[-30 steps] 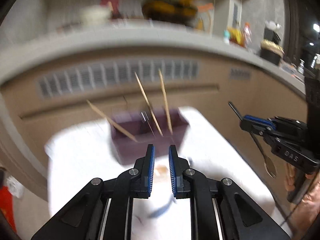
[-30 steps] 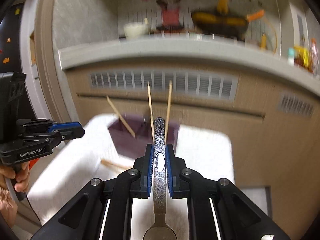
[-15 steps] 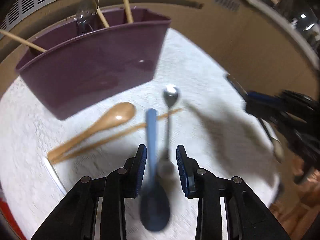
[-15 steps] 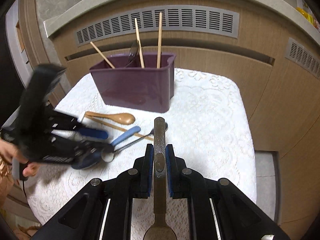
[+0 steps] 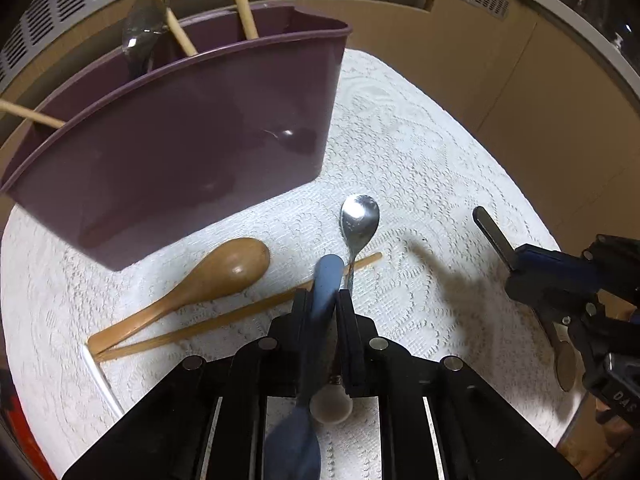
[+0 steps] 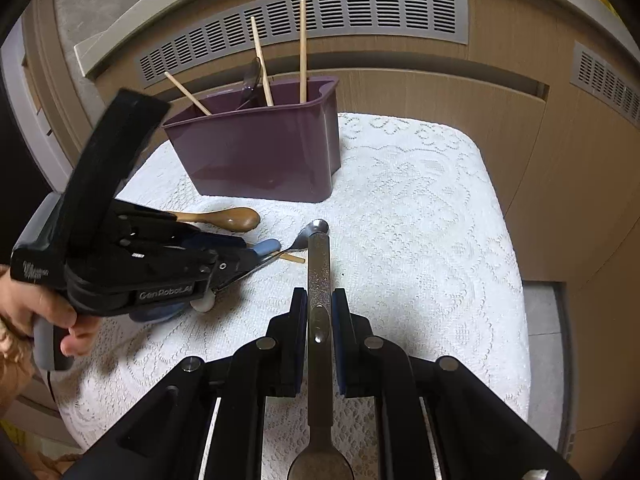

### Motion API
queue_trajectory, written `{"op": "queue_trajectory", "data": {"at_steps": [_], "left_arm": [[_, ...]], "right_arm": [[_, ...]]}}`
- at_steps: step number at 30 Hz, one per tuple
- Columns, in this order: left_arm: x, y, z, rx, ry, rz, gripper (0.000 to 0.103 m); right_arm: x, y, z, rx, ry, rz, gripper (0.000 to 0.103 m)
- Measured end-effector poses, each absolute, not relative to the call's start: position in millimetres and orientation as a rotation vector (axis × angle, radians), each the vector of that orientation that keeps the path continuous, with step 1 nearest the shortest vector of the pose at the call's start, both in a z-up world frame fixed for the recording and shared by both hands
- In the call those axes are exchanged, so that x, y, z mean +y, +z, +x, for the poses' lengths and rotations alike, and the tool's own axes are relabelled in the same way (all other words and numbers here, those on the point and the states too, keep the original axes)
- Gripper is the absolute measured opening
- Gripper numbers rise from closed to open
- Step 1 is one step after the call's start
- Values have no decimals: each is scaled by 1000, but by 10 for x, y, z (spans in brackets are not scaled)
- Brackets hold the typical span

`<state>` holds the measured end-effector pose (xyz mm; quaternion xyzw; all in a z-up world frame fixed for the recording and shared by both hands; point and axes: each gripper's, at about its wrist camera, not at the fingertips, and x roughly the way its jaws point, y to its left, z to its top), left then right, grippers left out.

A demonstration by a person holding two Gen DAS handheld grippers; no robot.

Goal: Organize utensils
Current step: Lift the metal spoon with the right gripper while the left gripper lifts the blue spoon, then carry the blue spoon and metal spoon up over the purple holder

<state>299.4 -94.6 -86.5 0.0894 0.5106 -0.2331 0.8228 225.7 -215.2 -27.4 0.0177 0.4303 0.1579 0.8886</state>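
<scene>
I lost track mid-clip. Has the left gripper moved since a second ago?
Yes. The left gripper has dropped toward the cloth, closing around the blue spoon.

Purple caddy [image 5: 192, 152] walls hide its chopsticks' [image 5: 240, 0] lower ends.

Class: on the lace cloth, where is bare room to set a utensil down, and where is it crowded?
Free: the cloth right of the purple bin, out to its right edge. Crowded: in front of the bin, where the wooden spoon, chopstick, steel spoon and blue spoon lie beside the left claw.
</scene>
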Motion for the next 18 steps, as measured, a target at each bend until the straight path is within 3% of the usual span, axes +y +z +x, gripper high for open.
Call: {"op": "queue_trajectory", "data": {"at_steps": [5, 15, 18], "left_arm": [[-712, -732, 2750, 1021, -476, 126, 13], [-242, 74, 2071, 726, -413, 25, 12], [-186, 340, 1963, 651, -400, 24, 6]], "right_arm": [[-2159, -276, 2249, 916, 340, 59, 12], [-2022, 16, 2048, 837, 344, 18, 12], [-1983, 161, 1977, 798, 347, 5, 12]]}}
